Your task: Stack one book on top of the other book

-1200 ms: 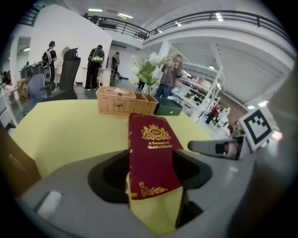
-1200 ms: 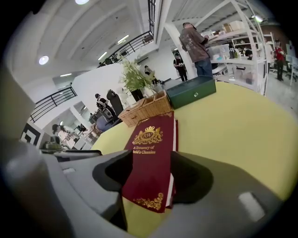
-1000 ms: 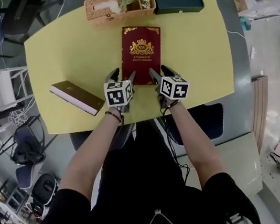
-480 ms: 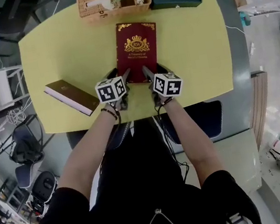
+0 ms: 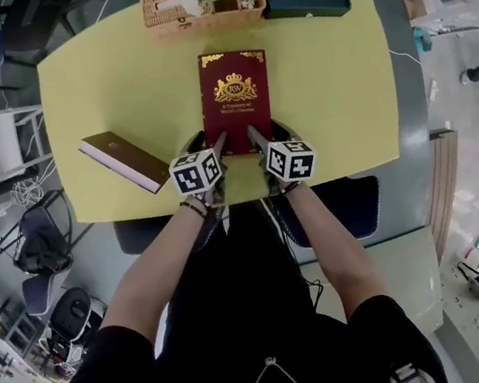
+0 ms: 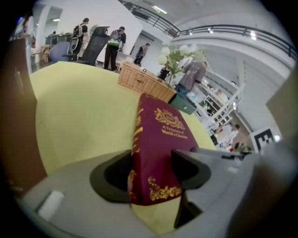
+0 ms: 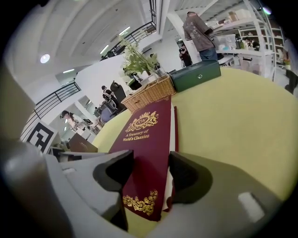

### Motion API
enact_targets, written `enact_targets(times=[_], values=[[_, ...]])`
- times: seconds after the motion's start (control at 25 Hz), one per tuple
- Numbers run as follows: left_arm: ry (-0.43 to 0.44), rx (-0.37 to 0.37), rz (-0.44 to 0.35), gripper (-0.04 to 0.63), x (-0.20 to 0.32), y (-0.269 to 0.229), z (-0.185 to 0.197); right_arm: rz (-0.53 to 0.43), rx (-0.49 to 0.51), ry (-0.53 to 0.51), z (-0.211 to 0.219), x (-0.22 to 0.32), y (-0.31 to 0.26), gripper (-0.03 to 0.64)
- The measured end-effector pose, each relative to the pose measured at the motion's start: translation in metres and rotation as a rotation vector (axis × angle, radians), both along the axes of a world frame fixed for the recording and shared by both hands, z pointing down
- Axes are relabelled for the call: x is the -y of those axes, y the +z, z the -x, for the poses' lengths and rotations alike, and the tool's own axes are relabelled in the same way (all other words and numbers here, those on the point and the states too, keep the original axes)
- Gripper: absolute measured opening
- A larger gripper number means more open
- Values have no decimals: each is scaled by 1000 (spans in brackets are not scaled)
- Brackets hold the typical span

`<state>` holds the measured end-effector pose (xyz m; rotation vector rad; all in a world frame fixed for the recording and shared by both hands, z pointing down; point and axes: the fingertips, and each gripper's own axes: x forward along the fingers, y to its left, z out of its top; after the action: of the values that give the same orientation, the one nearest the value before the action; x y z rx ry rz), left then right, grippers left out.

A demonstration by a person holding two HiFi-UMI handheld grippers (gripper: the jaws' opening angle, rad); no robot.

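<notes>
1. Maroon book [image 5: 236, 96] lies flat mid-counter [image 5: 330, 80] in the head view. The brown book [image 5: 126, 162] is well apart to its left, near the front edge. Left gripper [image 5: 206, 143] and right gripper [image 5: 266, 132] sit at the maroon book's two near corners. My worry: it would be carried across by one short edge only, so the far end could sag, drag on the counter, or land skewed on the brown book.
2. Left gripper view: the jaws have just been closing but stand wide, with the near-left corner of the maroon book [image 6: 160, 135] between them. I see no firm clamp yet. The bite is shallow, right at the corner. Lift too early and it slips out.
3. Right gripper view: jaws apart around the near-right corner of the maroon book [image 7: 144, 139], page edge showing beside one pad. If that pad catches the cover only, the book fans open. If one side closes before the other, the book will twist.
</notes>
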<state>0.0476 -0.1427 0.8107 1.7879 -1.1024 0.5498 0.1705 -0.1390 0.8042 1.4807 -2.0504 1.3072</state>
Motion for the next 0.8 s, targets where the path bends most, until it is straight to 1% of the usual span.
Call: enact_targets(times=[0.28,0.56,0.8], values=[[-38,-9,-1,284,-30,-7,17,-17,17,-53,16,-25,-9,239],[-52,-17,15,279,-58,-7,31,10,37,-82,28,-52,-8,236],[-75,-38,32,268,-67,1,33,23,30,-98,28,-60,0,236]])
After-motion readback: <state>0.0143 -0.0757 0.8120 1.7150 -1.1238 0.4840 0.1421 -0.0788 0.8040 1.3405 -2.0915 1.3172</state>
